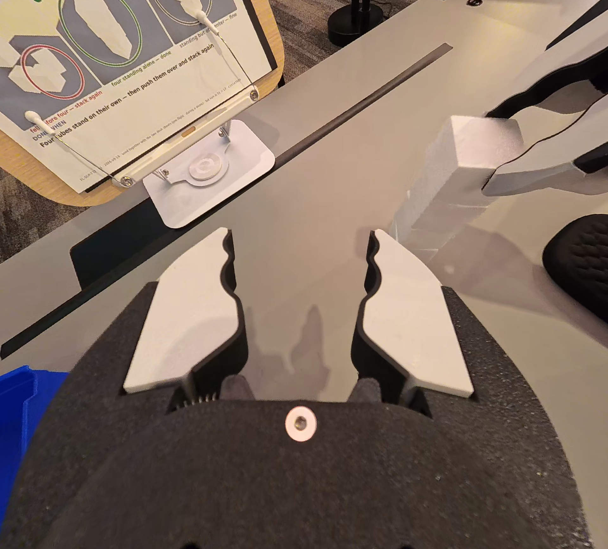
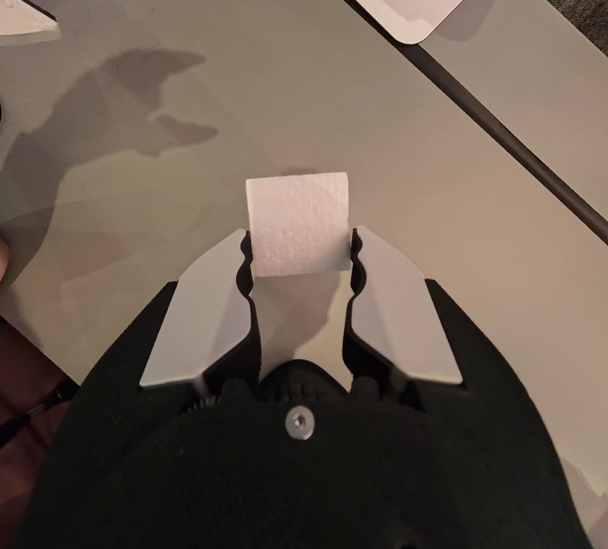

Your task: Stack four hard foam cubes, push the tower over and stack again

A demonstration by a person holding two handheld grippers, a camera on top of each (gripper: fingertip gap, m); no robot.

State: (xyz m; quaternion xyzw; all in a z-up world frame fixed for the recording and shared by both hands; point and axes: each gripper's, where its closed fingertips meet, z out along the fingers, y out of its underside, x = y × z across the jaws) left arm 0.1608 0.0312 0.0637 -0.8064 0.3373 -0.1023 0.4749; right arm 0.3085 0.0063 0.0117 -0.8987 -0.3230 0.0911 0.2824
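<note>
Foam cubes (image 1: 437,204) stand in a white tower on the grey counter (image 1: 312,204), toward its right side, with a black mesh pad (image 1: 582,273) just beyond on the right. The right gripper (image 2: 299,237) has its jaws closed against the two sides of the top cube (image 2: 297,224), its pads touching the foam; in the left wrist view the same gripper (image 1: 493,151) reaches in from the right at the tower's top. The left gripper (image 1: 300,234) hangs near the tower's base with jaws wide and holding nothing. Along the counter's far edge runs a dark slot (image 1: 362,99), and behind it a white stand base (image 1: 210,178) carries a wooden board with an instruction sheet (image 1: 131,39). A blue bin (image 1: 16,434) shows at the near left corner.
</note>
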